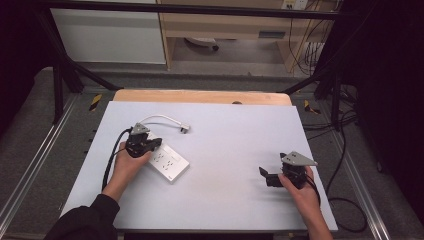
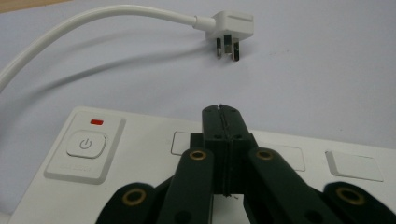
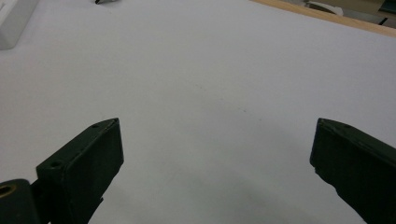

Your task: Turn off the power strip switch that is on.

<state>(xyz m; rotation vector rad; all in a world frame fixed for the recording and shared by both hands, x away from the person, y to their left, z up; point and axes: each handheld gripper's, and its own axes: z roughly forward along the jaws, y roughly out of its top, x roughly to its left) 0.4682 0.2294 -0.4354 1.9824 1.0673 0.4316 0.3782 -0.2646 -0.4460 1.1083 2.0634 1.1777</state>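
A white power strip [image 1: 170, 164] lies on the pale table at the left, with a power button [image 2: 86, 143] and a red light [image 2: 97, 122] at one end. Its white cable [image 2: 93, 18] curves round to a three-pin plug [image 2: 231, 28] lying loose on the table beyond it [image 1: 185, 129]. My left gripper [image 1: 154, 144] is shut with nothing between its jaws, its tip [image 2: 219, 112] over the strip's top face; whether it touches I cannot tell. My right gripper [image 1: 266, 176] rests low at the table's right, open and empty [image 3: 215, 163].
The table's white mat [image 1: 235, 140] ends in a wooden strip [image 1: 200, 96] at the far edge. Black frame bars and cables run past the table on both sides. A corner of the power strip [image 3: 14, 18] sits at the top left of the right gripper view.
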